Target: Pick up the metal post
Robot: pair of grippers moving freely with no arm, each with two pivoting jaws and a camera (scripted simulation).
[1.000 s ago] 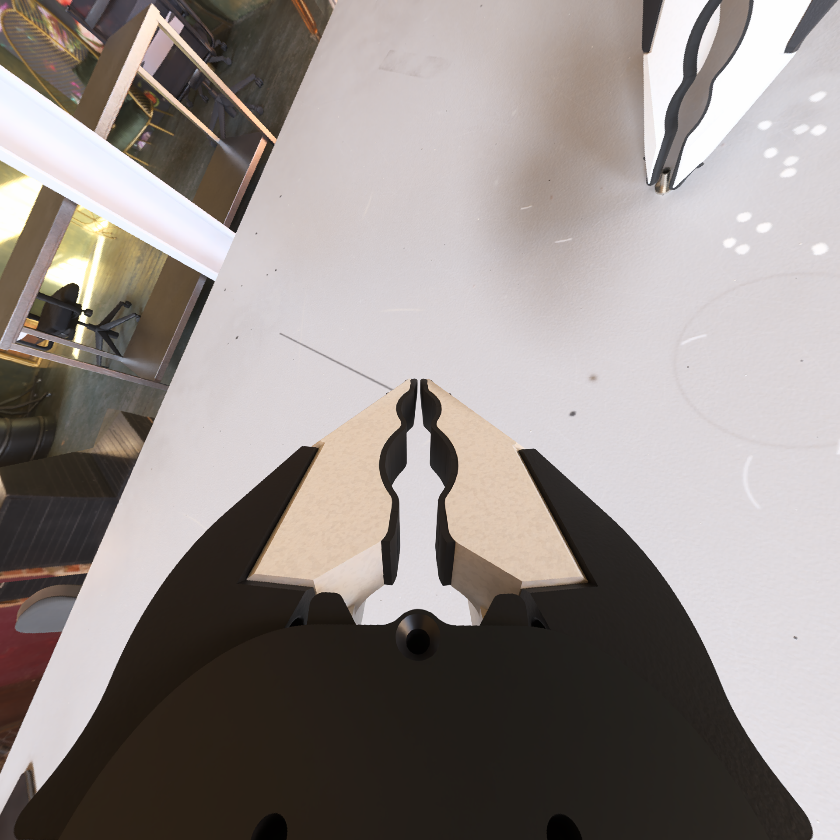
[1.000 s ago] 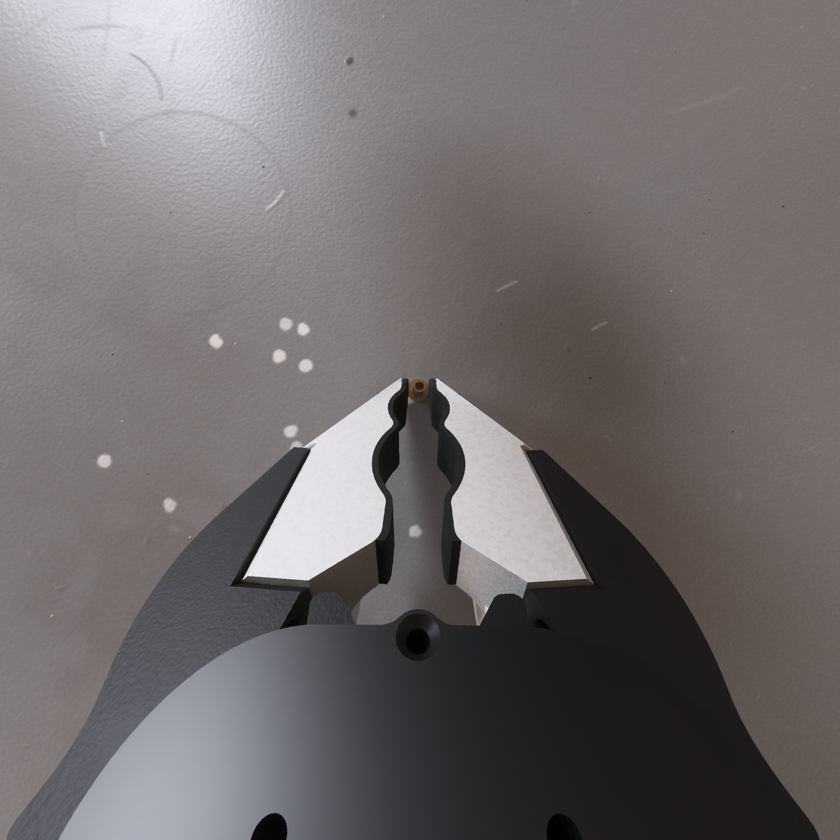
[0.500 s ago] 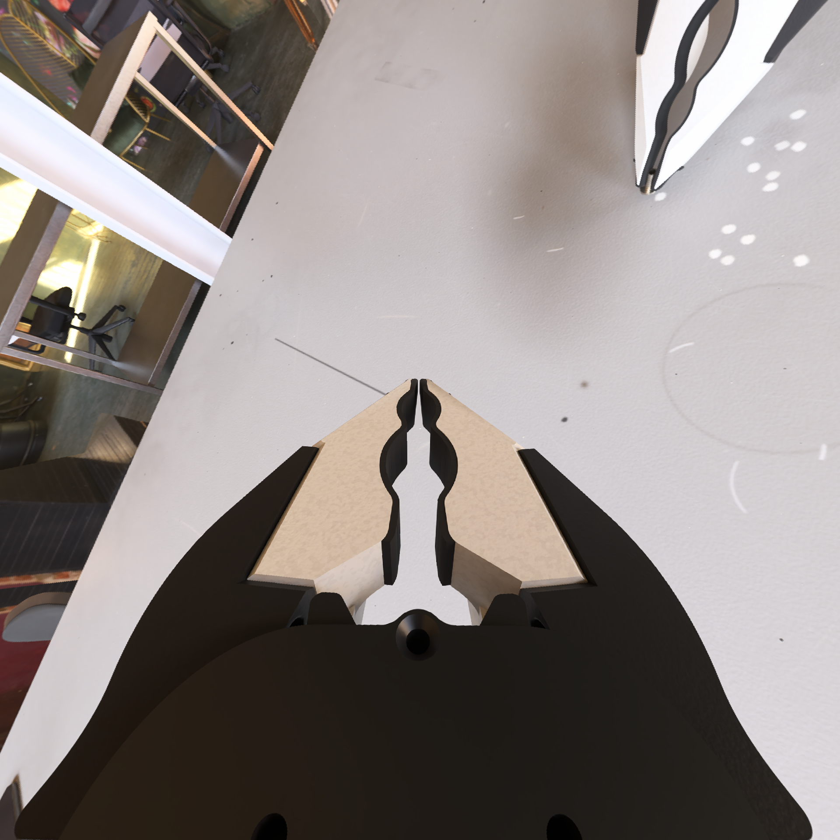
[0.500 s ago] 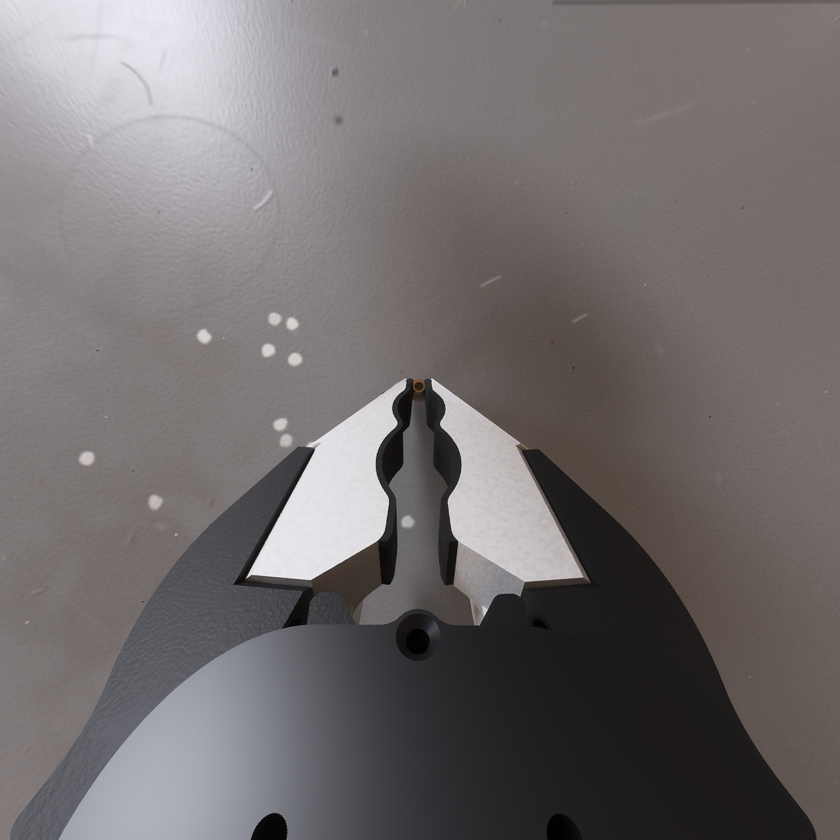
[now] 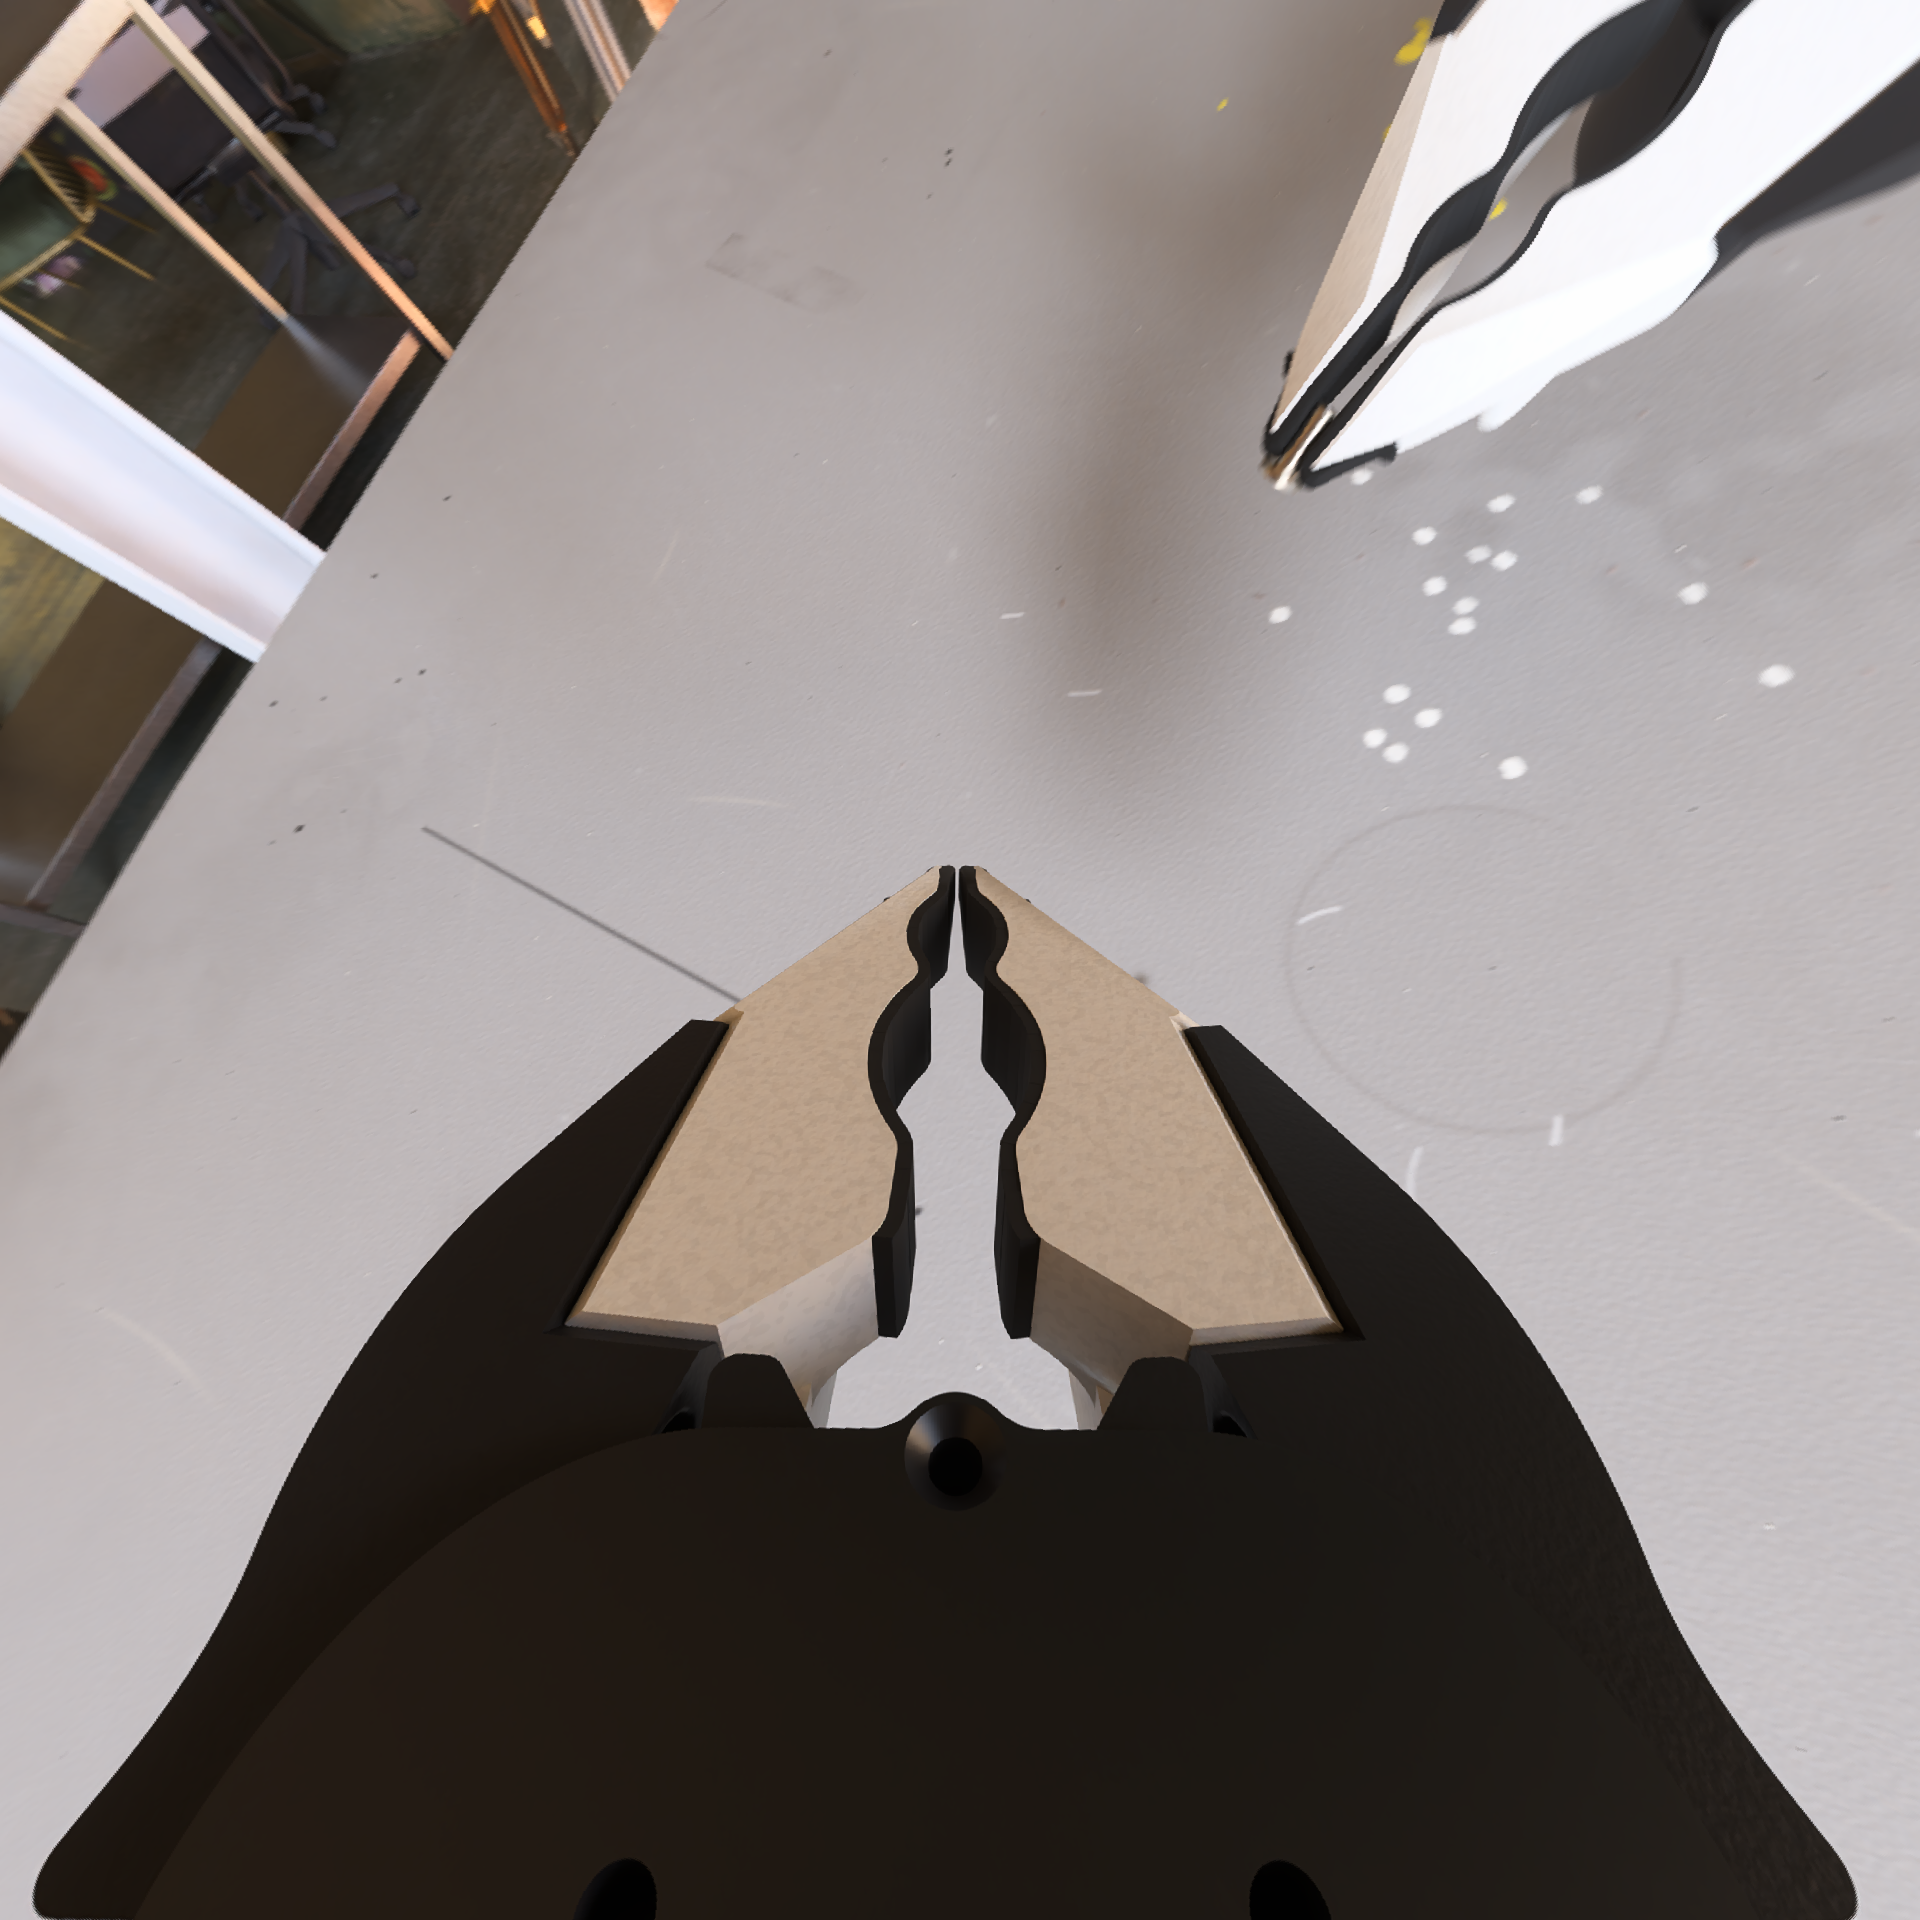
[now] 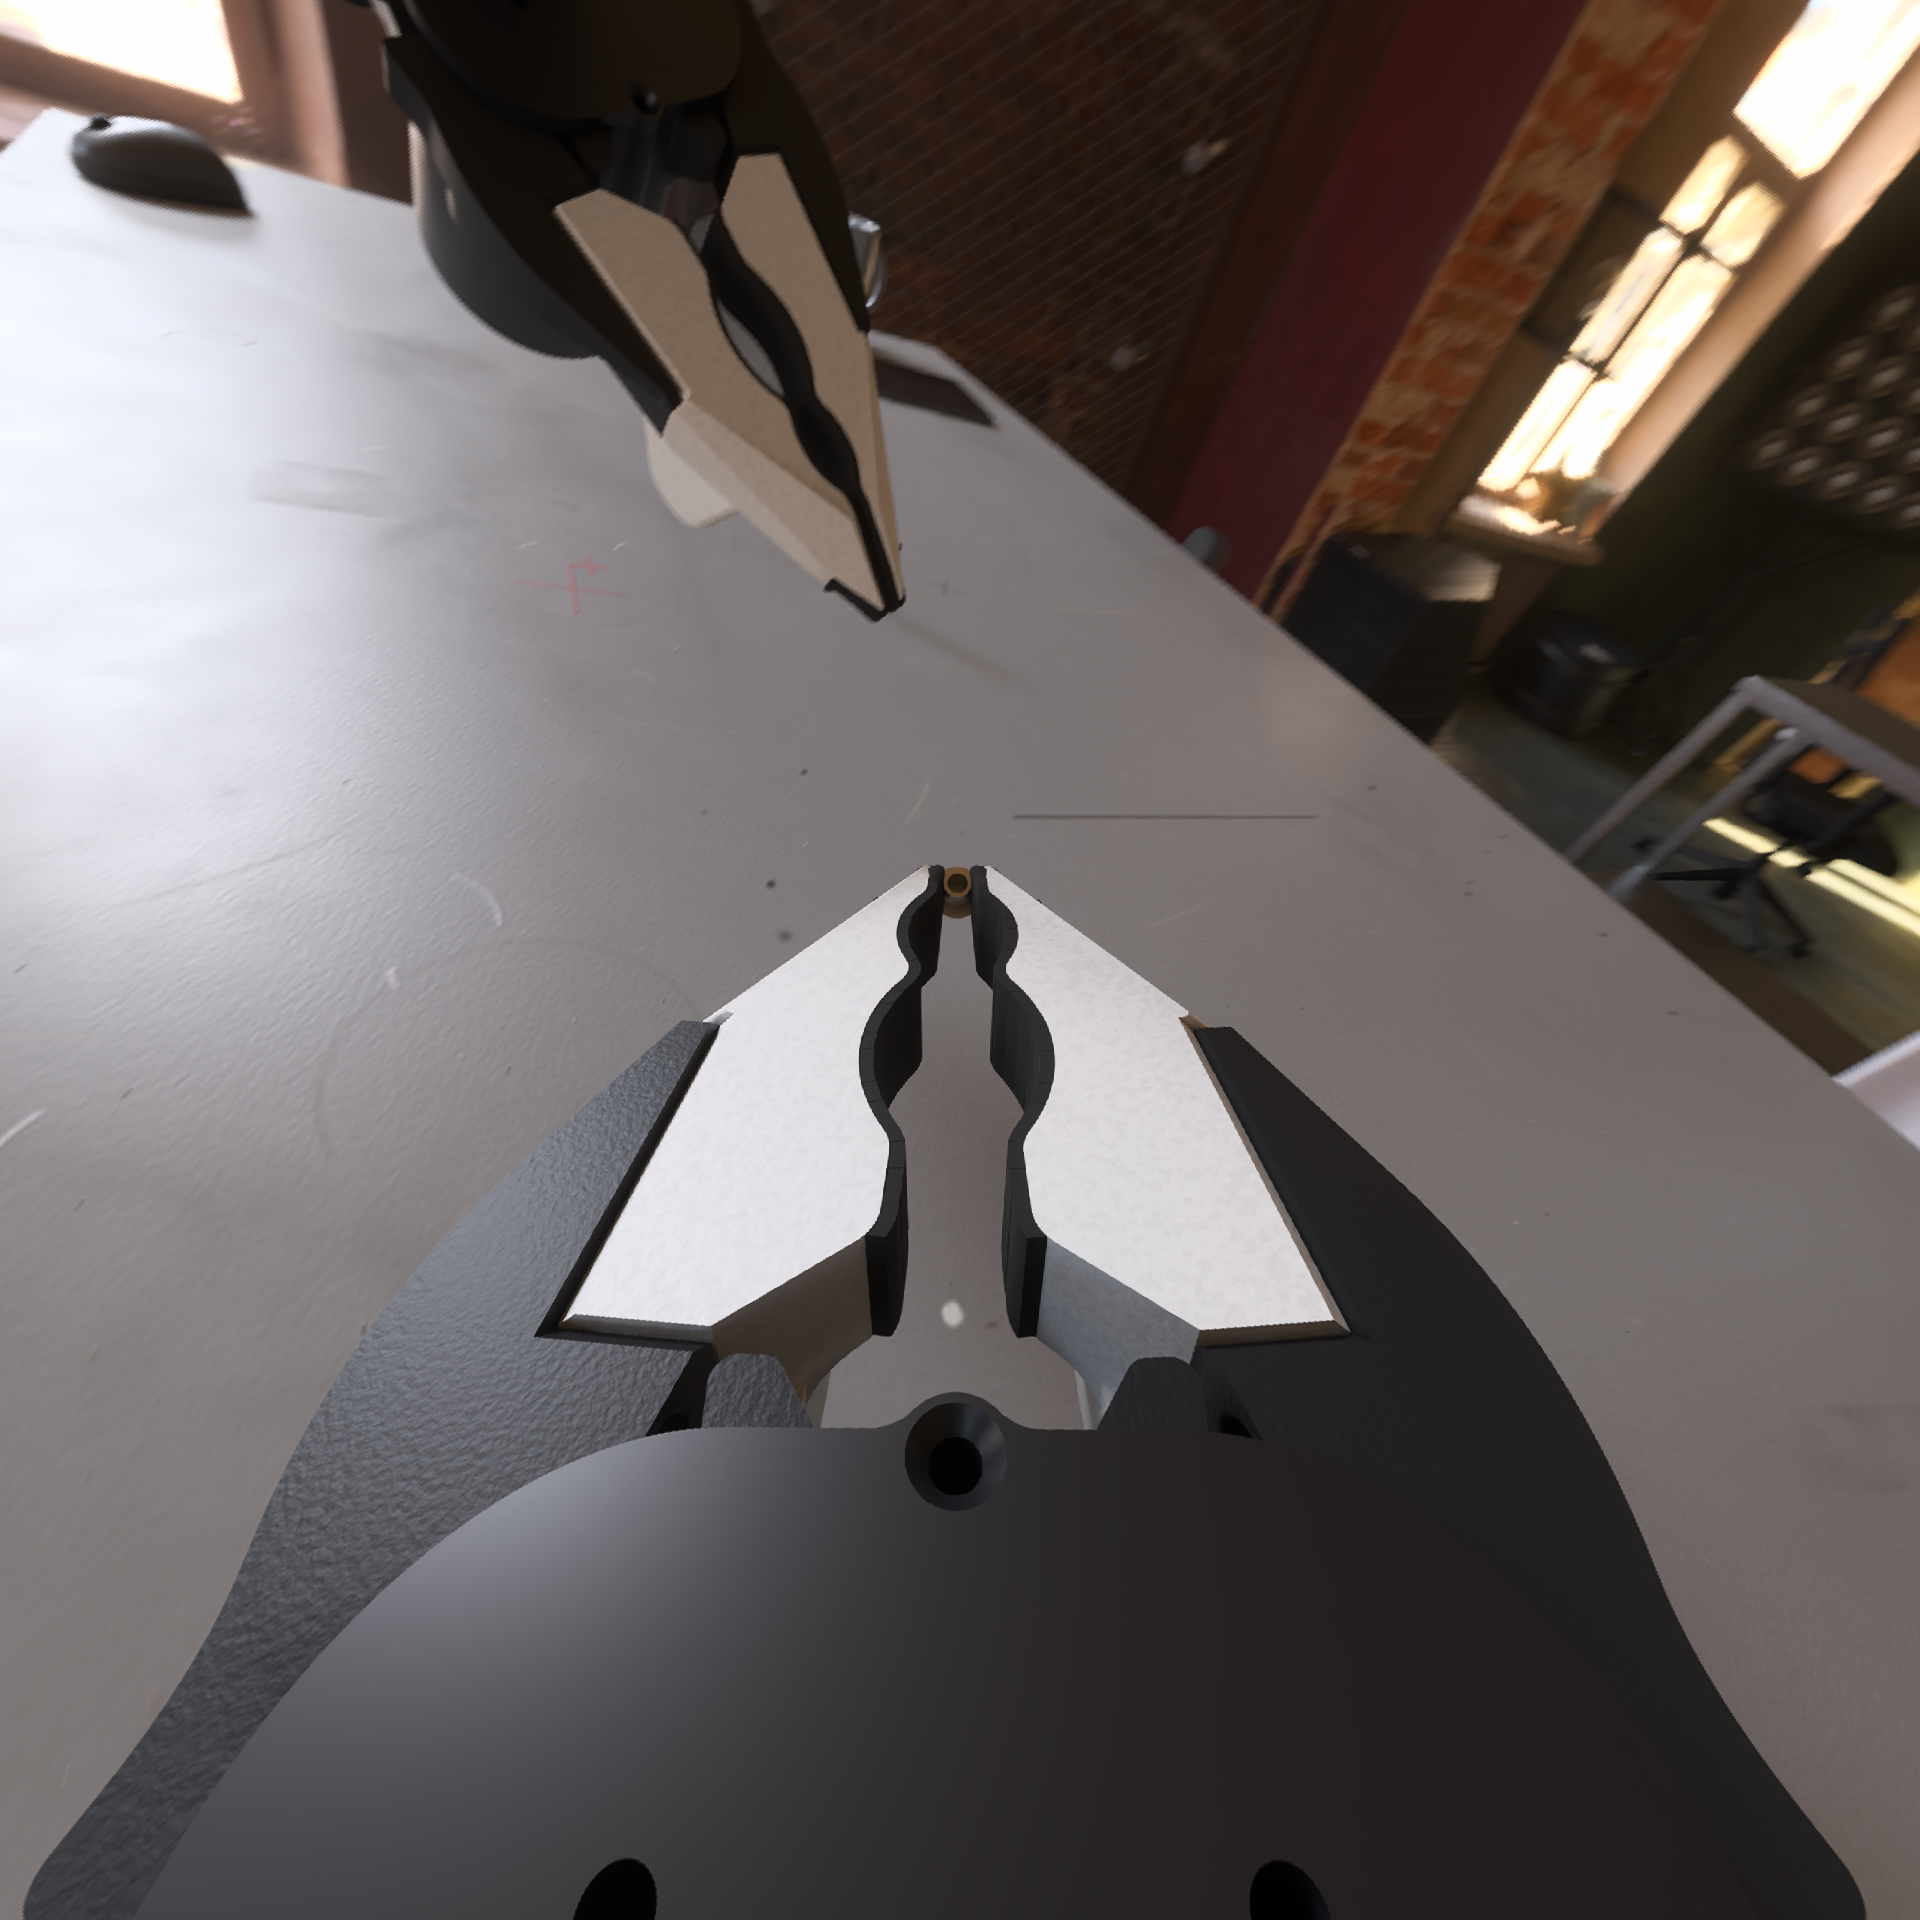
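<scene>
The metal post [image 6: 957, 884] is a small brass-coloured pin, seen end-on between the tips of my right gripper [image 6: 957, 881], which is shut on it and holds it above the grey table [image 6: 312, 831]. In the left wrist view the right gripper [image 5: 1311, 457] hangs at the upper right with the post's end [image 5: 1291, 470] showing at its tips. My left gripper [image 5: 956, 875] is shut and empty above the table [image 5: 727, 520]; it also shows in the right wrist view [image 6: 878, 603], tips pointing down.
A dark rounded object [image 6: 156, 166] lies at the table's far left corner. The table's edge [image 6: 1558, 883] runs diagonally at the right, with a room, chair and windows beyond. White spots [image 5: 1455, 603] mark the tabletop.
My right gripper has lifted and tilted up with the post: its view went from straight down at the tabletop to along the table. The left gripper stayed shut, shifting slightly.
</scene>
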